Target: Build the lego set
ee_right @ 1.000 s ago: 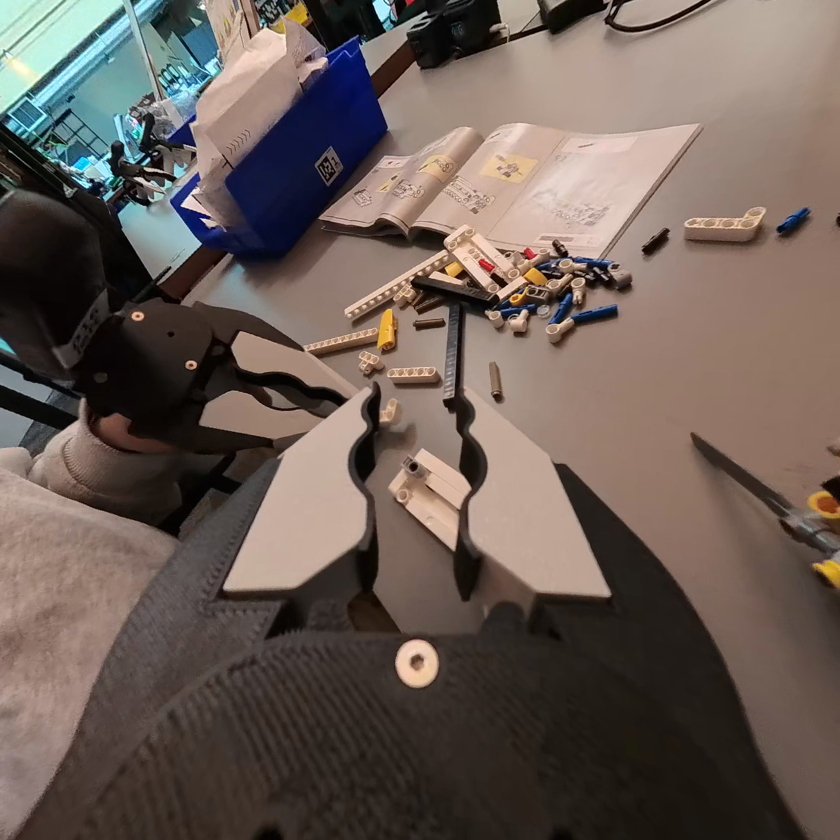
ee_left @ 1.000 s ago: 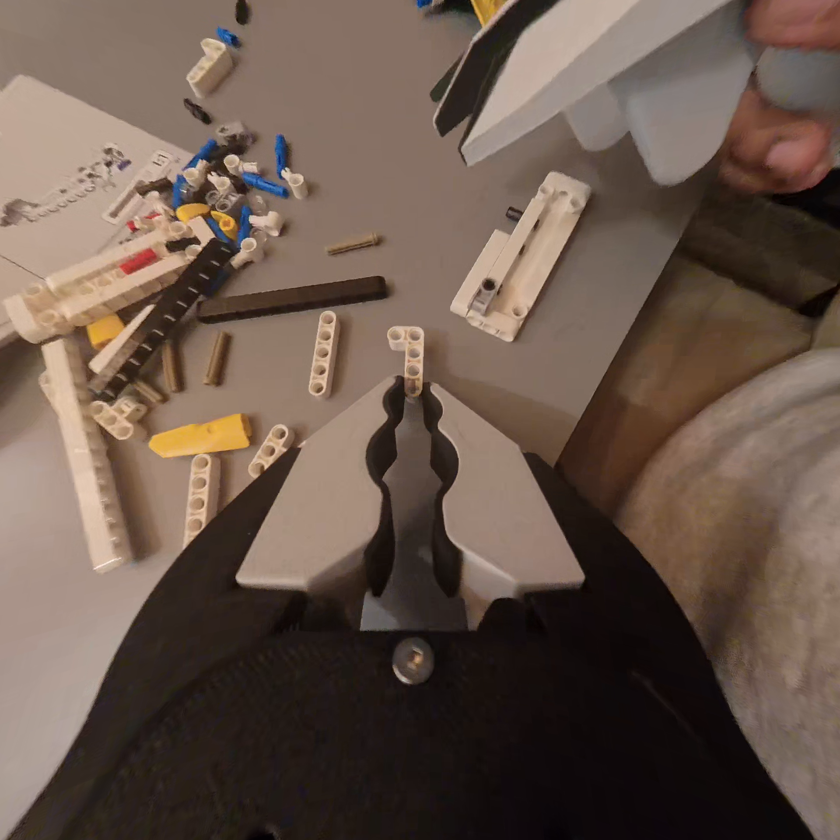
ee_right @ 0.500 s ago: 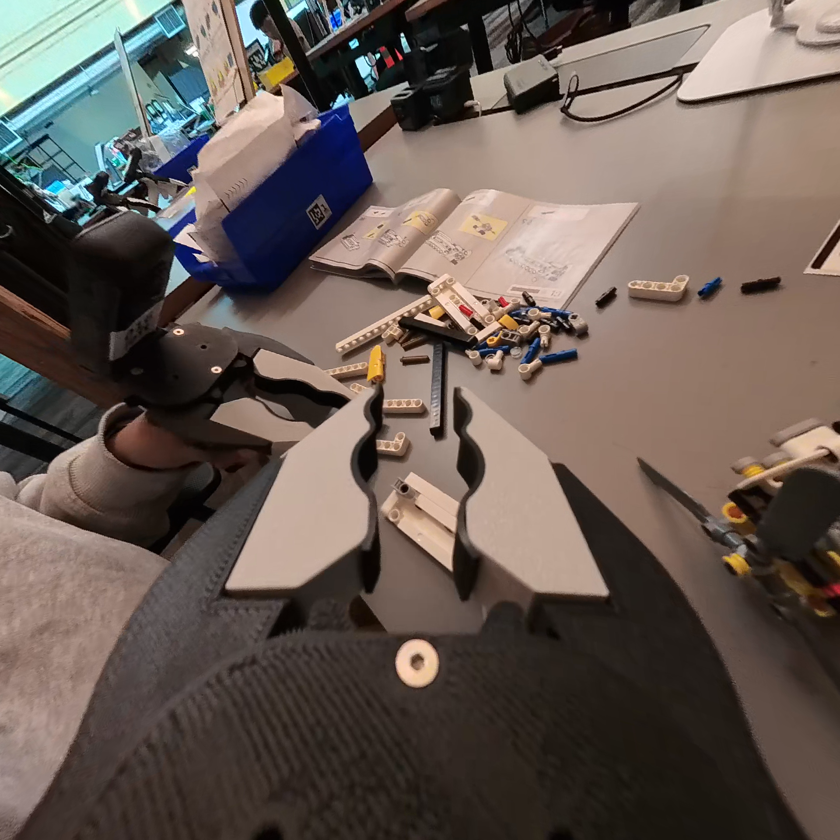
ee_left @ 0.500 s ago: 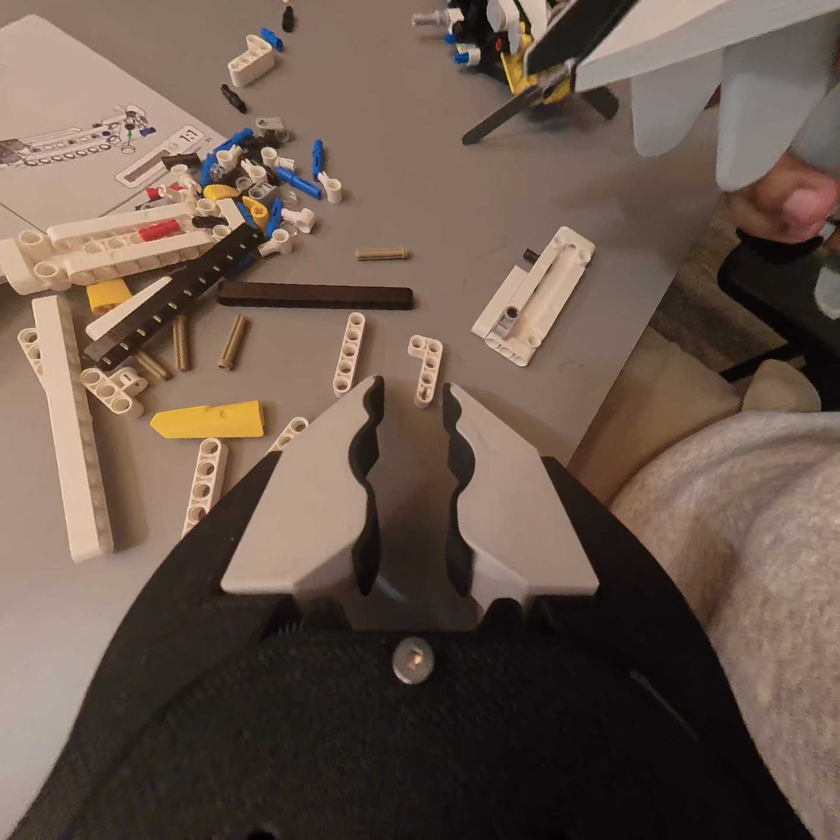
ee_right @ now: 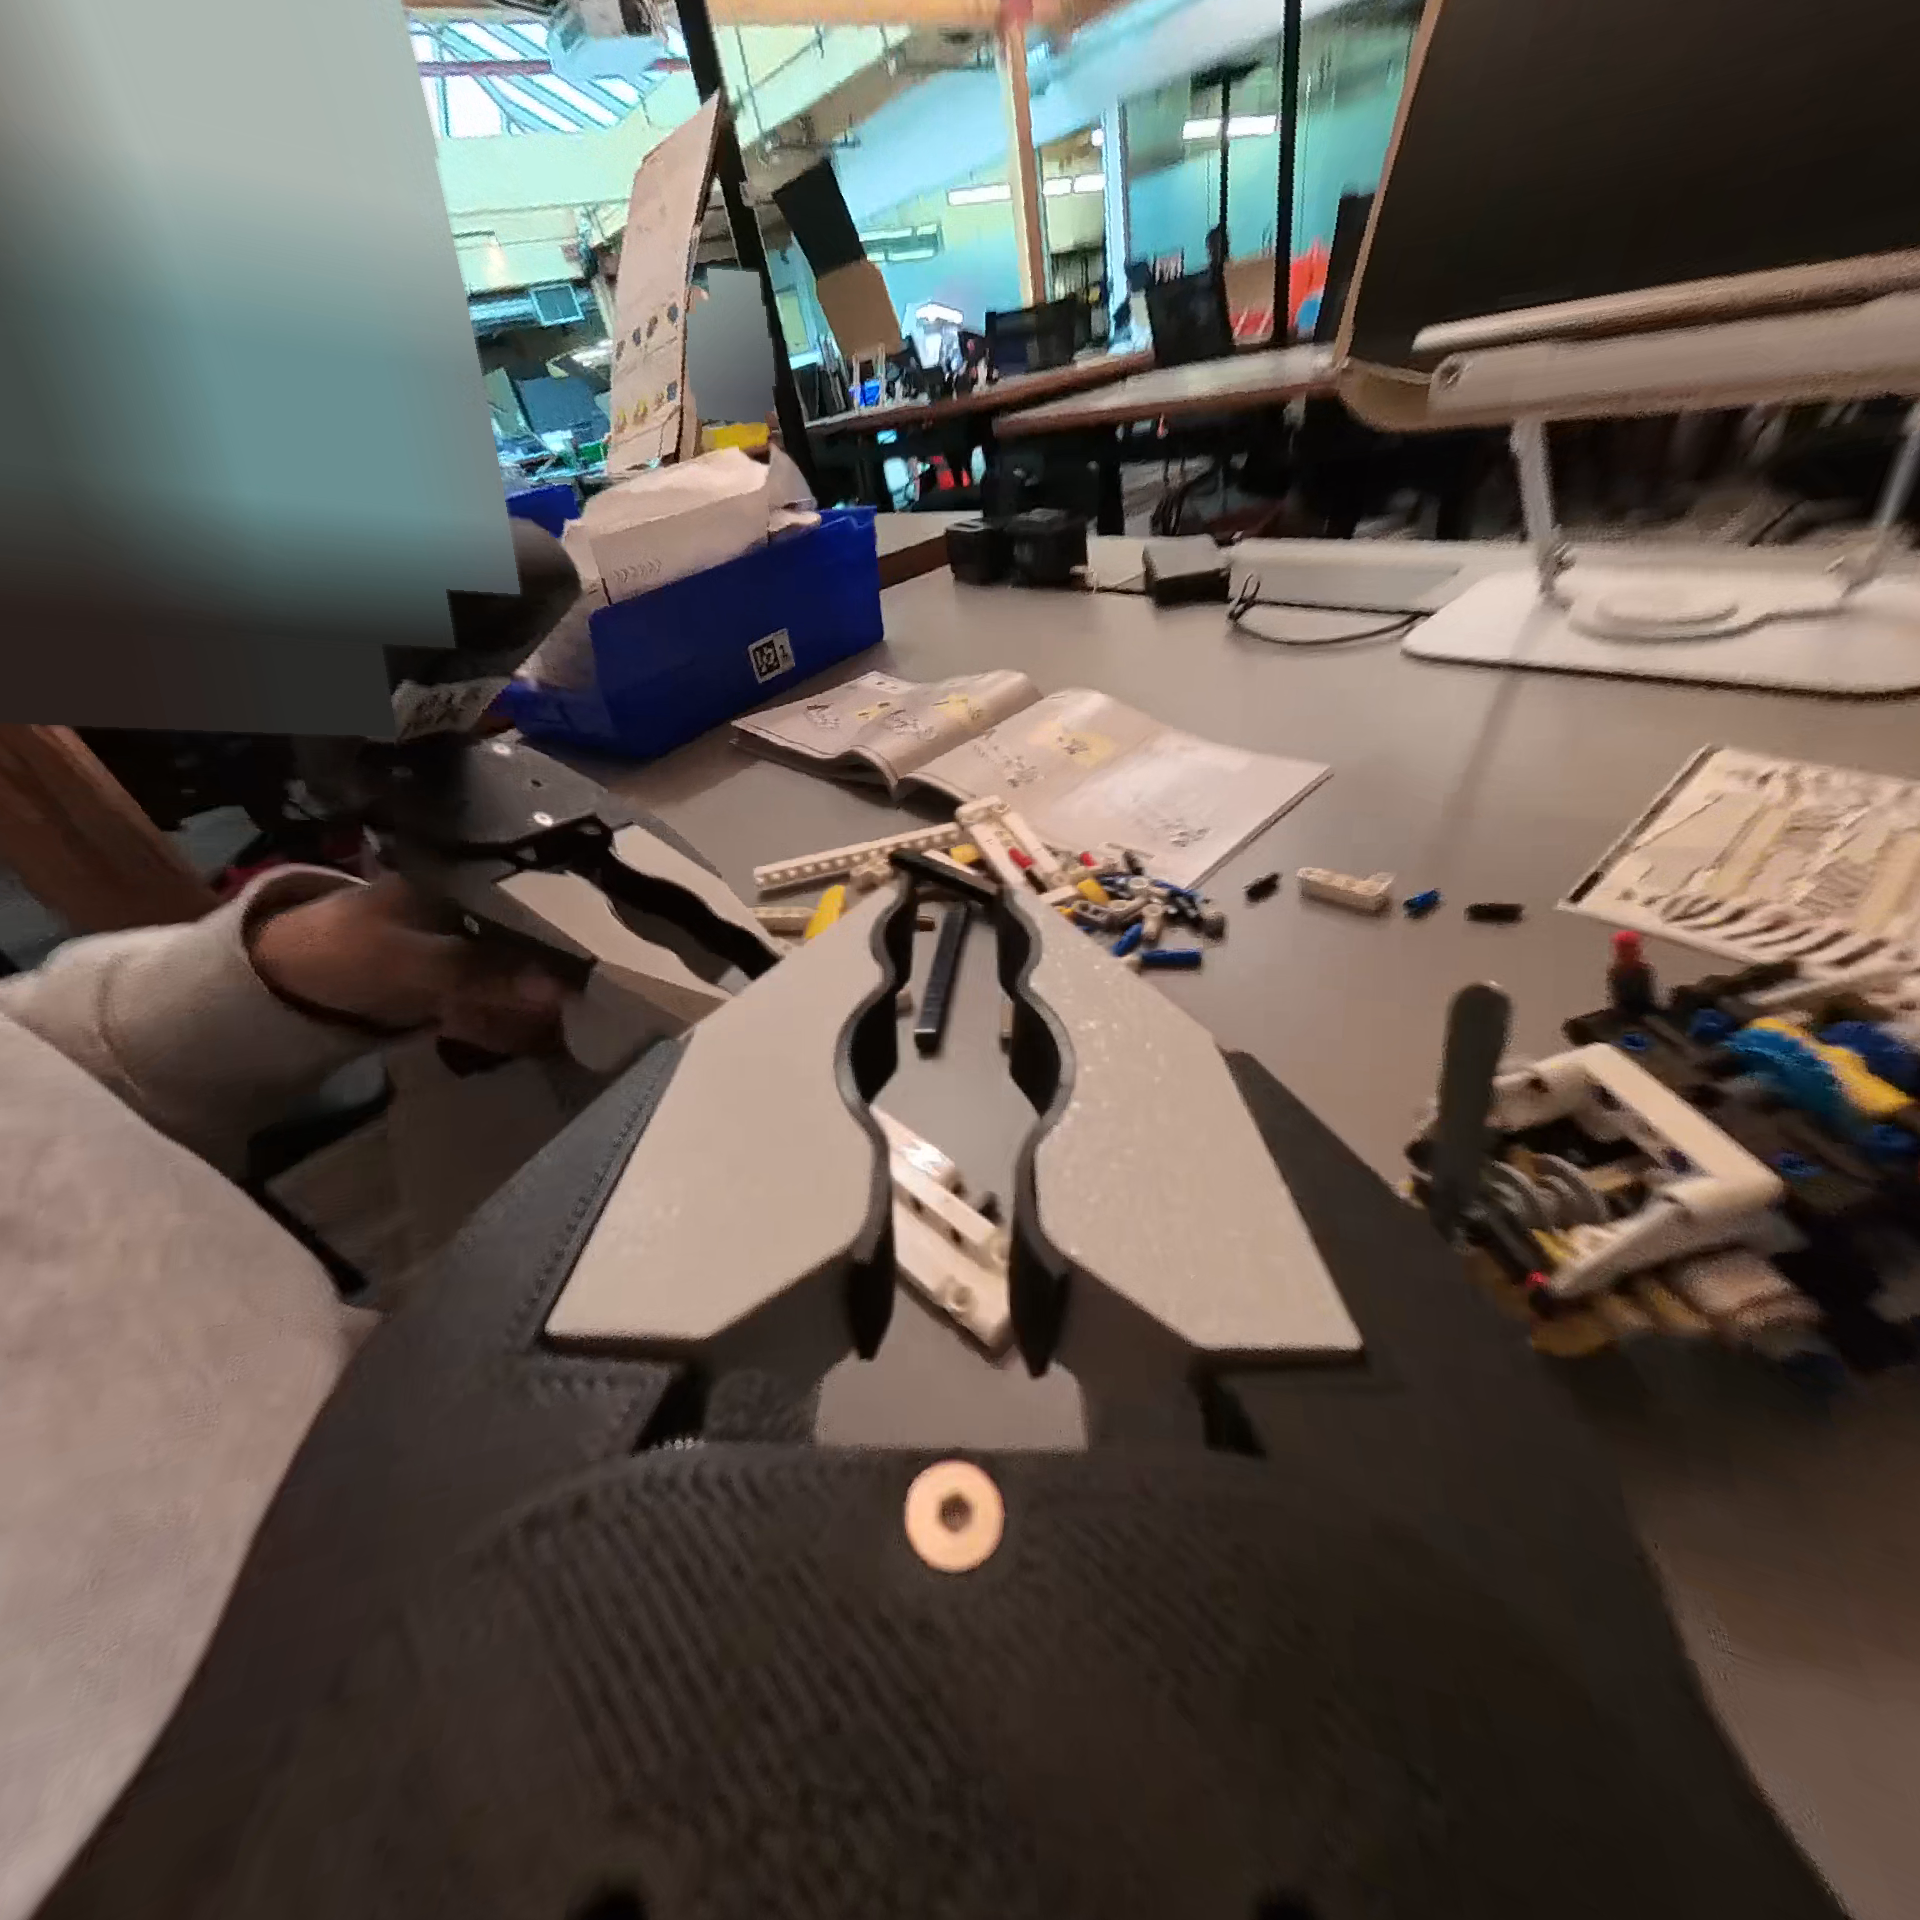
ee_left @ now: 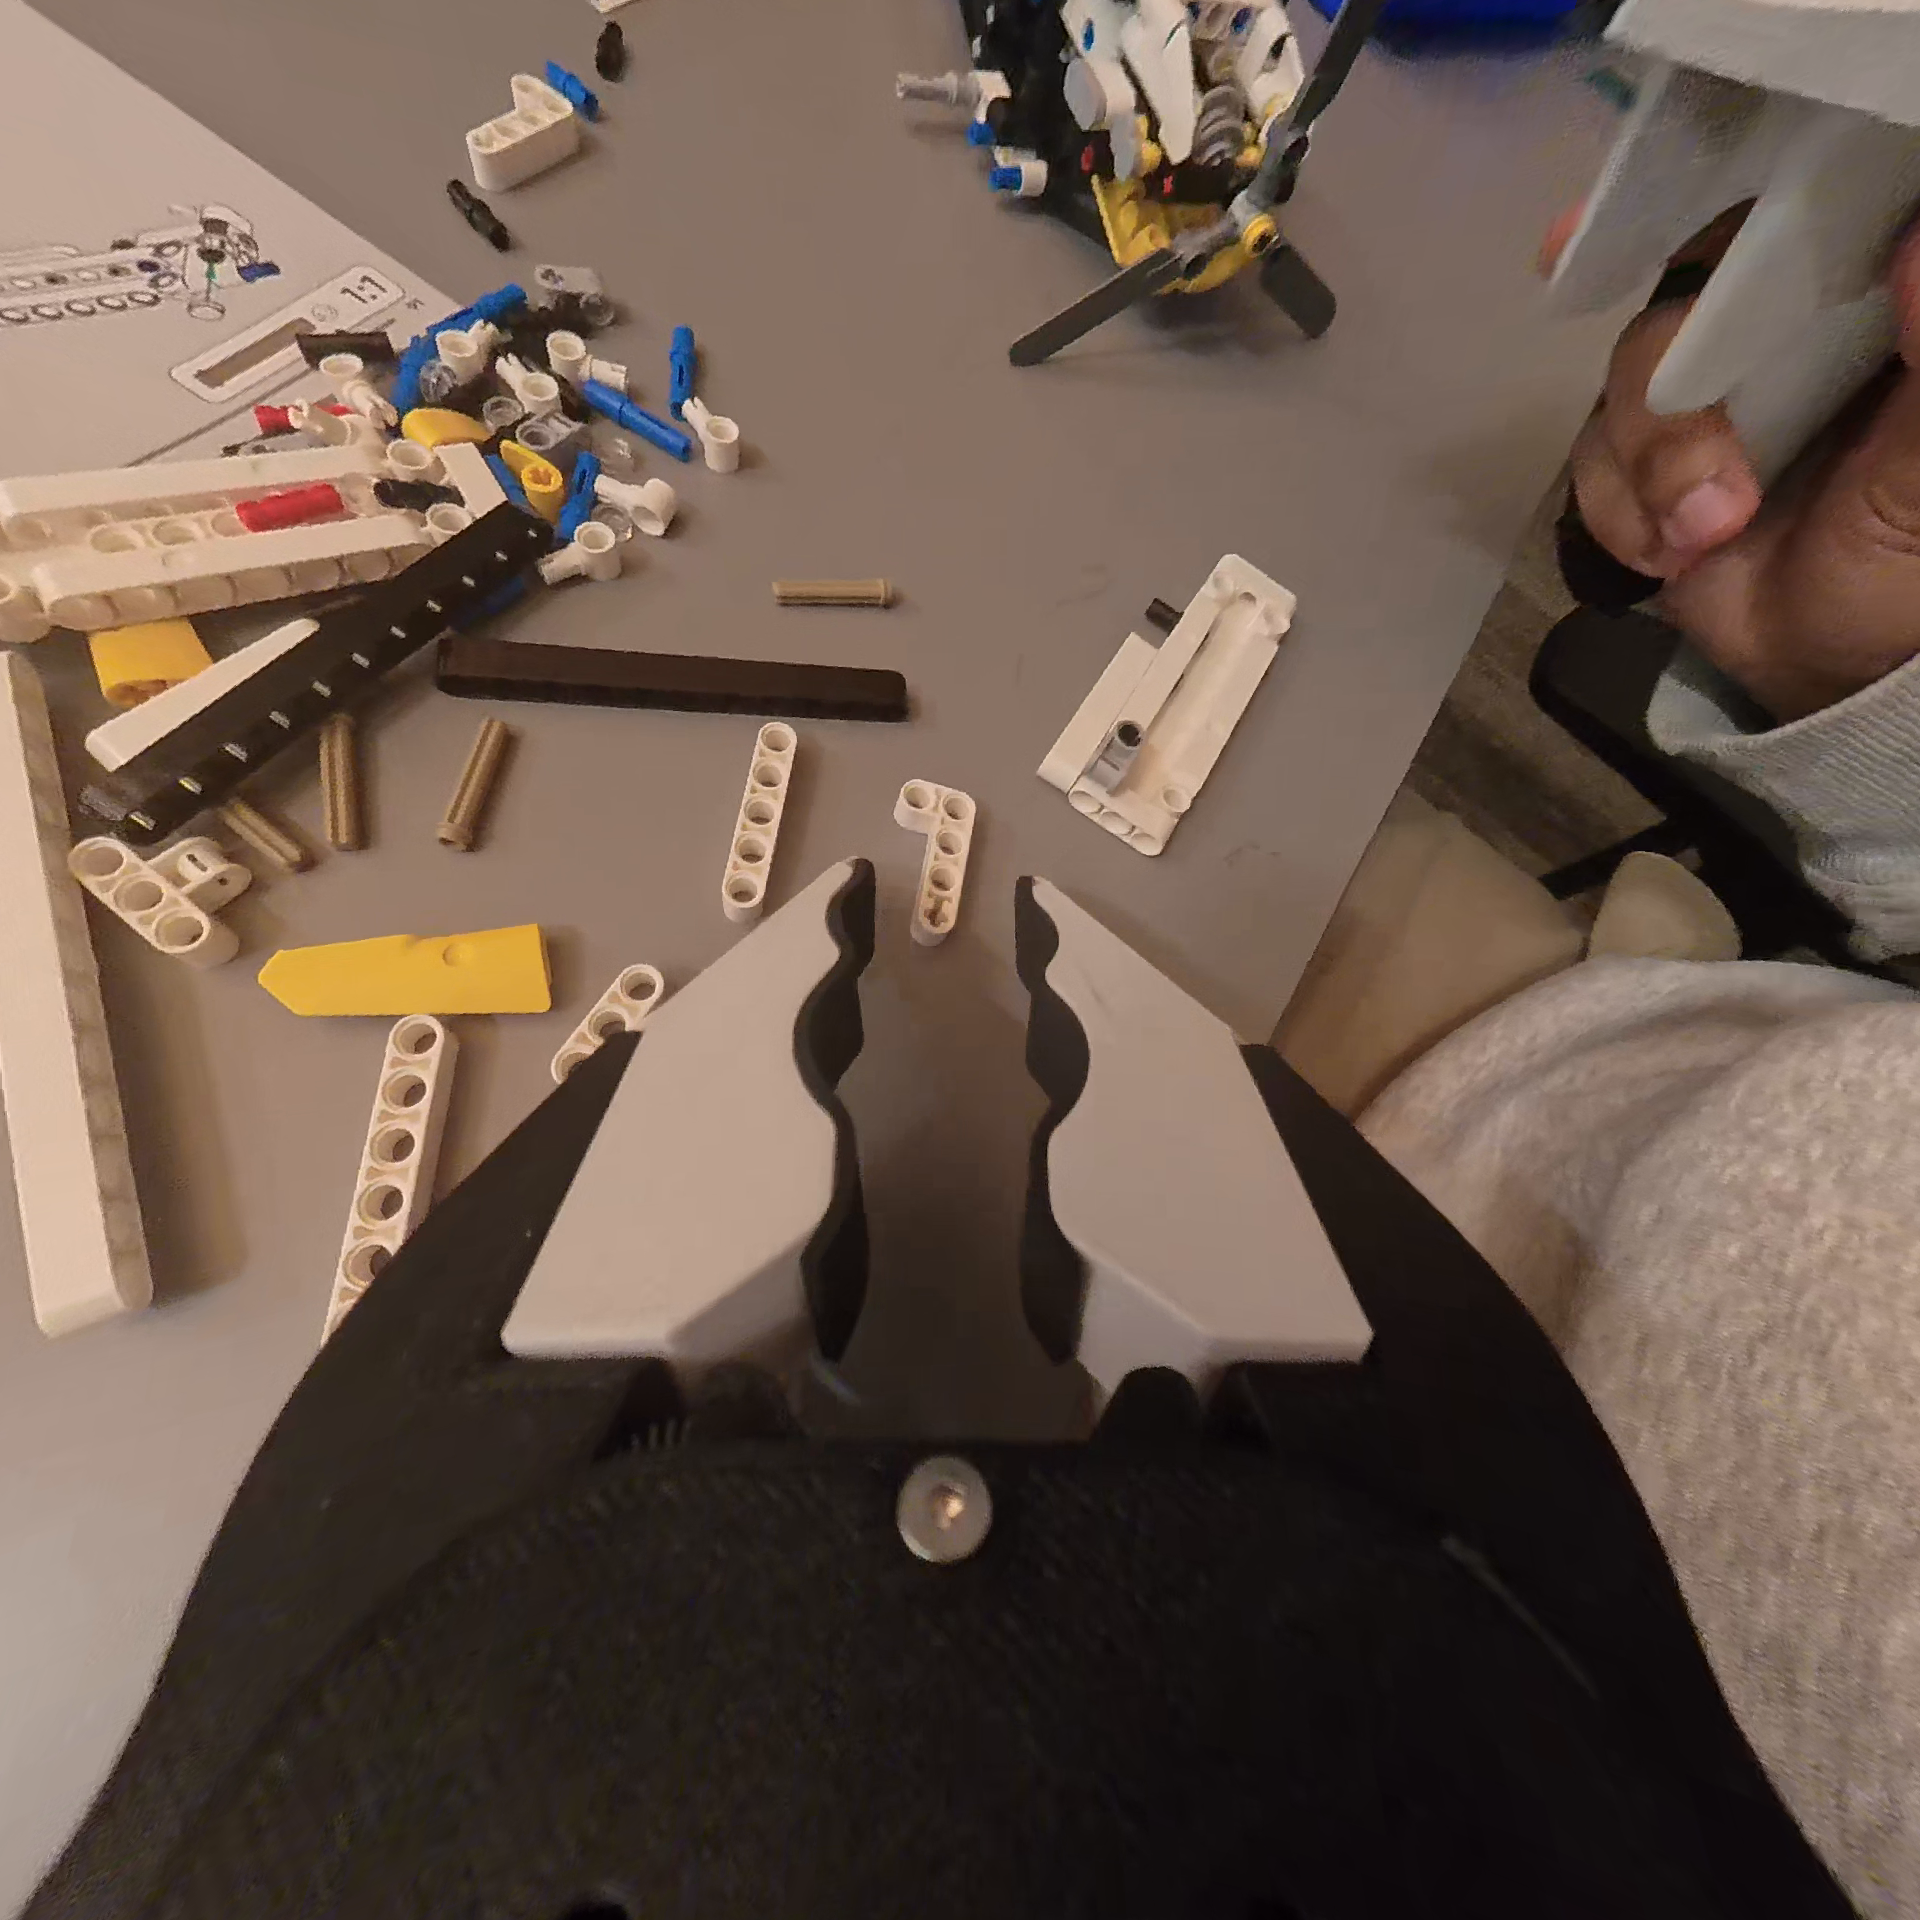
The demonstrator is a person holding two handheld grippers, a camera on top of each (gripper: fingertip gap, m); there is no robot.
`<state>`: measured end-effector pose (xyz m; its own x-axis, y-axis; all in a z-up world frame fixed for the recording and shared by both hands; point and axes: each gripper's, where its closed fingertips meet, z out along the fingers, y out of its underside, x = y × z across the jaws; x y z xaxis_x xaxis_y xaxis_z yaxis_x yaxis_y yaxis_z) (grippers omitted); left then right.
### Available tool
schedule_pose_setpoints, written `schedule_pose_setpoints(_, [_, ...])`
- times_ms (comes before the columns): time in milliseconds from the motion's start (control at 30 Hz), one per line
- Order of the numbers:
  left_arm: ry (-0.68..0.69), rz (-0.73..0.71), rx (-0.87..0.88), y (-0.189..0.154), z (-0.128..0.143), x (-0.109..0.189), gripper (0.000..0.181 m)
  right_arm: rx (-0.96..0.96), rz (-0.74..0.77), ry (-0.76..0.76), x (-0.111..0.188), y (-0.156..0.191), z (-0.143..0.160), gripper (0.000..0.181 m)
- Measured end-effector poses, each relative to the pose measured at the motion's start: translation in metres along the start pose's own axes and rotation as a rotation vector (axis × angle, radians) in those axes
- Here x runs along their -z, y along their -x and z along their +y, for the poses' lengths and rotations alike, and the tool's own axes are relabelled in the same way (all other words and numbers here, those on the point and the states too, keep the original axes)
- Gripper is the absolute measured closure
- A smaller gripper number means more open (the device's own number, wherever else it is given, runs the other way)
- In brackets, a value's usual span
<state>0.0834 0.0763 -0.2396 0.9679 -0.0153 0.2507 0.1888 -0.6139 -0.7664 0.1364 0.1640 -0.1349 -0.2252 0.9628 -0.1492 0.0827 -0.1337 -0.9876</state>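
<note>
Left gripper (ee_left: 940, 883) low centre of the left wrist view, jaws spread, nothing between them, held over the grey table (ee_left: 1039, 457). Just ahead of the tips, a small white L-beam (ee_left: 937, 854) flat on the table, untouched. Beside it to the left, a short white beam (ee_left: 762, 821); beyond both, a long black beam (ee_left: 670, 681) lying crosswise. Right of centre, near the table edge, a flat white subassembly (ee_left: 1169, 707). Left half of the frame: a loose pile of parts (ee_left: 499, 416) in white, blue, yellow and black, a yellow wedge (ee_left: 405, 971) lower left, an instruction booklet (ee_left: 114, 270) upper left. Top centre, the part-built model (ee_left: 1164, 156) with black blades. Upper right, blurred, the right gripper (ee_left: 1745, 239) in a hand (ee_left: 1756, 540).

Right gripper (ee_right: 951, 904) centre of the right wrist view, jaws apart, empty; seen through the gap, the white subassembly (ee_right: 951, 1236) on the table below. Model (ee_right: 1662, 1164) at right, blurred. Left gripper (ee_right: 665, 935) mid-left. Booklet (ee_right: 1039, 758) open above centre, blue bin (ee_right: 717, 634) behind it, sticker sheet (ee_right: 1766, 852) at far right.
</note>
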Motion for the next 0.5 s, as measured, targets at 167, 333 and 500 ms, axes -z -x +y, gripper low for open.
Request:
schedule_pose_setpoints(167, [-0.001,-0.037,0.0,0.004,0.0,-0.001,0.162,0.093,0.215,-0.159,0.048,-0.046,-0.021,0.181])
schedule_pose_setpoints(333, [-0.02,-0.006,0.078,0.007,-0.002,0.001,0.168,-0.27,0.435,0.053,0.076,-0.128,0.025,0.174])
schedule_pose_setpoints(500, [-0.041,0.037,0.118,0.005,-0.005,0.002,0.166,-0.307,0.481,0.154,0.071,-0.14,0.053,0.181])
